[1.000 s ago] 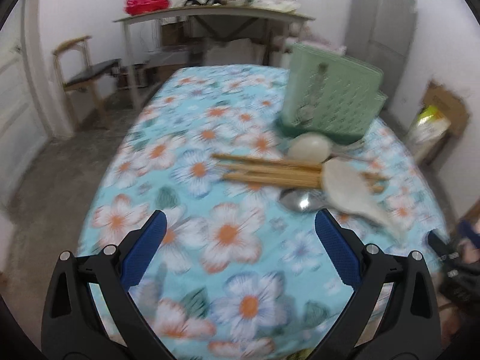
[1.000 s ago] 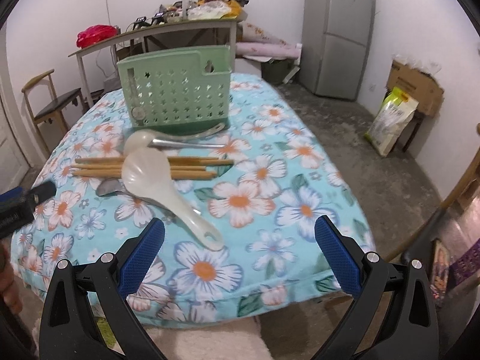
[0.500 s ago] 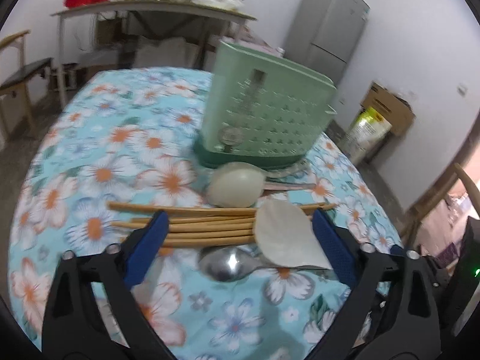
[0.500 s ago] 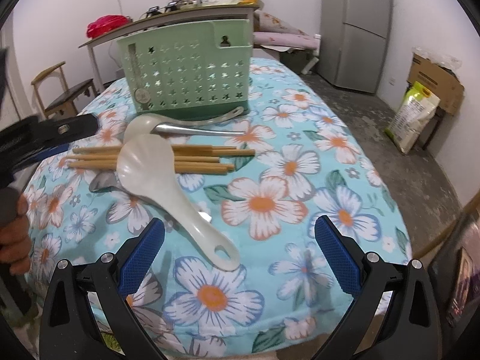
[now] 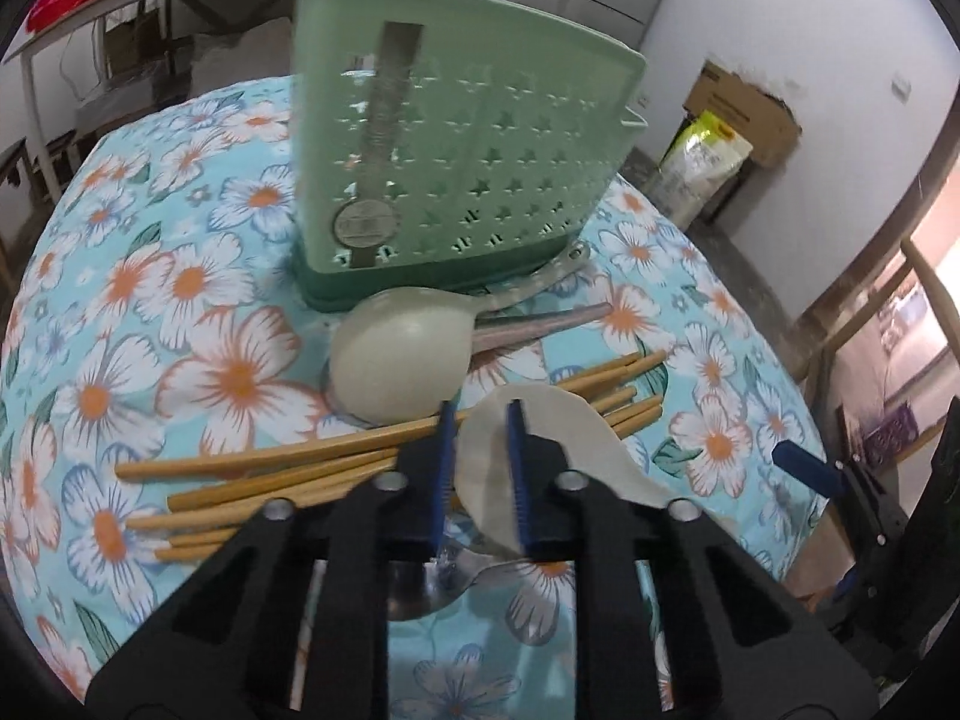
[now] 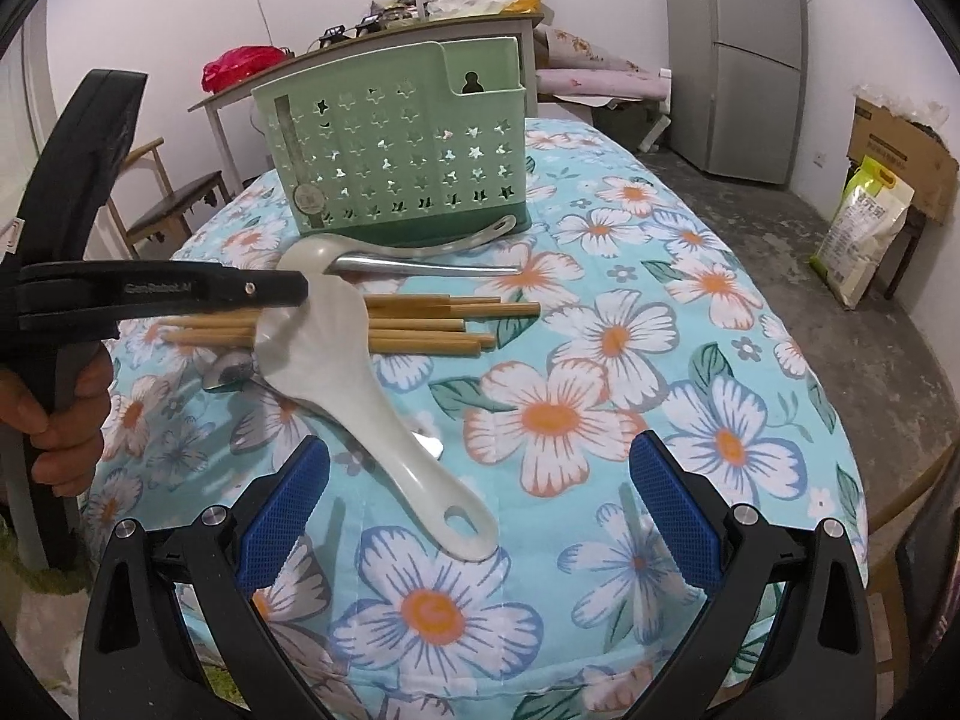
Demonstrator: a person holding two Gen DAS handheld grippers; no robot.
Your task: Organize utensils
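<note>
Left wrist view shows the left gripper (image 5: 478, 420) with jaws closing across the bowl of the white rice paddle (image 5: 528, 450), which lies over the chopsticks (image 5: 270, 480) before the green holder (image 5: 468, 138), likely to lift it first; the right gripper (image 6: 477, 501) hangs wide apart, empty

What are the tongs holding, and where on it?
The left tongs are closing on the white rice paddle, at its wide blade end. The right tongs hold nothing.
</note>
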